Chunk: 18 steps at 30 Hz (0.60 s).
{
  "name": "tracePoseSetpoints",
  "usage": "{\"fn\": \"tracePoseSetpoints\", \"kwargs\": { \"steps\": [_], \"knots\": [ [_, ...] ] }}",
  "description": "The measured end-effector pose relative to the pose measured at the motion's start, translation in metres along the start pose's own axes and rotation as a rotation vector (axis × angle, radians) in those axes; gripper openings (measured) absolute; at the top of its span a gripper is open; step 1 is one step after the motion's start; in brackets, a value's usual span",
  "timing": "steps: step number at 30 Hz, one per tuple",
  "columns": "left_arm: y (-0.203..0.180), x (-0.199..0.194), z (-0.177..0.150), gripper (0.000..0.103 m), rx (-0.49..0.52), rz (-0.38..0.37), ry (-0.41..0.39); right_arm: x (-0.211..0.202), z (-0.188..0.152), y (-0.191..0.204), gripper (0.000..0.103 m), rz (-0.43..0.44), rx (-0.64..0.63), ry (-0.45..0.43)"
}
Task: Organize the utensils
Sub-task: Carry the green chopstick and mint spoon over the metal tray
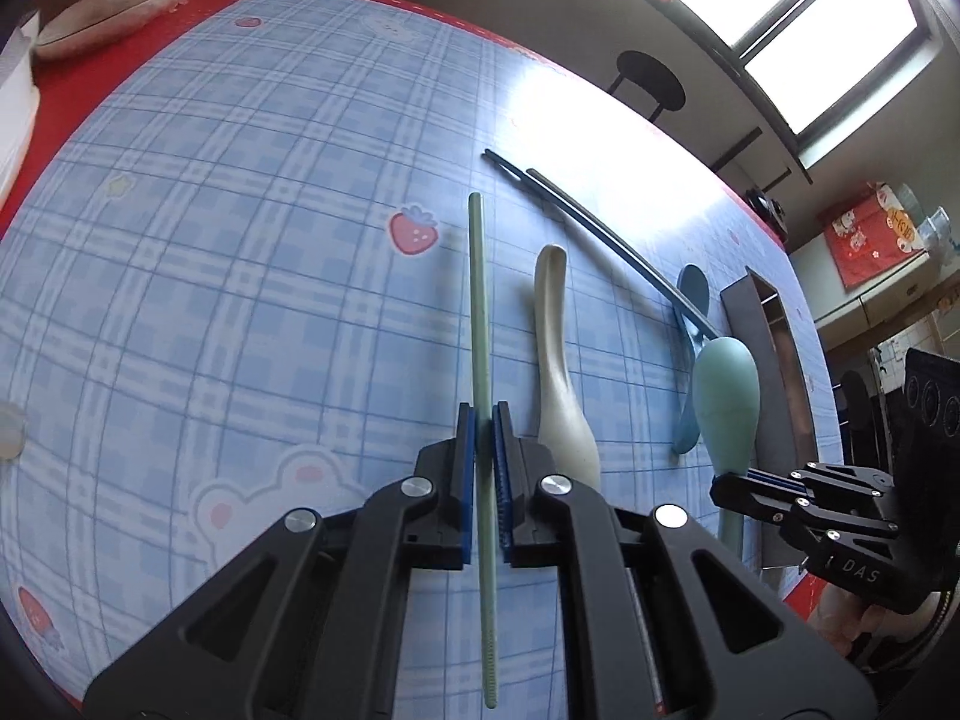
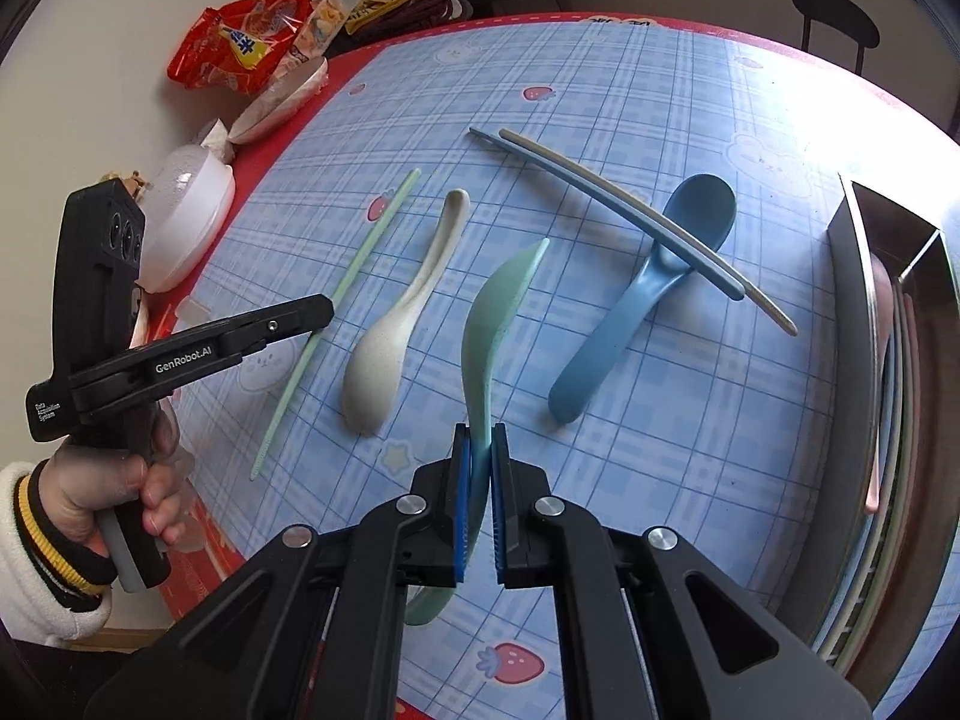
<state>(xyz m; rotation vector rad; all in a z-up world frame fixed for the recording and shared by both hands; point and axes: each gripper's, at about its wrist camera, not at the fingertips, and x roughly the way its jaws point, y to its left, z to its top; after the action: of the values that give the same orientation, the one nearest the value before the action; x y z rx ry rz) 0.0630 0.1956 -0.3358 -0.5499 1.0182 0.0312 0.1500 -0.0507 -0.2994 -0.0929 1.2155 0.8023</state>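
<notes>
Two grippers were both closed on utensils over the blue plaid tablecloth (image 2: 690,450). Left gripper (image 1: 483,414) had its jaws narrow, clamped on the pale green chopstick (image 1: 478,300); pads pressed both sides of it, chopstick ran straight out ahead and back under the gripper body. In the right wrist view the chopstick (image 2: 360,264) slanted away from the left gripper (image 2: 321,309), which a hand (image 2: 108,498) in a white cuffed sleeve held by its grip near the tablecloth's red left edge.

Right gripper (image 2: 480,438) had jaws narrow too, pinched on the mint green spoon (image 2: 492,324) at its handle; the spoon looked tilted on edge, with one end ahead and the other curving below the jaws. Whether the spoon touched the cloth could not be told. Left wrist view showed the right gripper (image 1: 729,483) at the mint spoon (image 1: 726,396), close to the tray.

Cream spoon (image 2: 390,348) lay flat on the cloth between chopstick and mint spoon, touching neither gripper. Blue spoon (image 2: 648,294) lay toward the right side, with a dark blue chopstick (image 2: 576,186) and a grey-beige chopstick (image 2: 648,222) resting crossed over its neck. Metal organizer tray (image 2: 852,300) stood along the right edge of the tablecloth, long pink and pale utensils already lying in its compartment; exact kind was unclear.

Snack bags (image 2: 246,42) and a white lidded bowl (image 2: 186,210) sat by the far left edge.
</notes>
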Motion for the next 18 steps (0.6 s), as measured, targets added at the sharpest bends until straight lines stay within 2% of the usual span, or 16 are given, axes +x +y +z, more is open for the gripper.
{"fn": "tracePoseSetpoints", "kwargs": {
  "steps": [8, 13, 18],
  "knots": [
    [-0.008, -0.042, -0.005, 0.010, -0.016, -0.013, -0.027, -0.032, -0.009, -0.004, 0.006, 0.018, 0.025, -0.091],
    [-0.039, -0.057, 0.002, 0.010, 0.037, -0.022, -0.028, -0.052, -0.020, -0.013, 0.006, 0.037, 0.055, -0.155],
    [-0.080, -0.061, 0.002, 0.010, 0.070, -0.051, -0.010, -0.074, -0.045, -0.037, 0.006, 0.074, 0.140, -0.200]
  ]
}}
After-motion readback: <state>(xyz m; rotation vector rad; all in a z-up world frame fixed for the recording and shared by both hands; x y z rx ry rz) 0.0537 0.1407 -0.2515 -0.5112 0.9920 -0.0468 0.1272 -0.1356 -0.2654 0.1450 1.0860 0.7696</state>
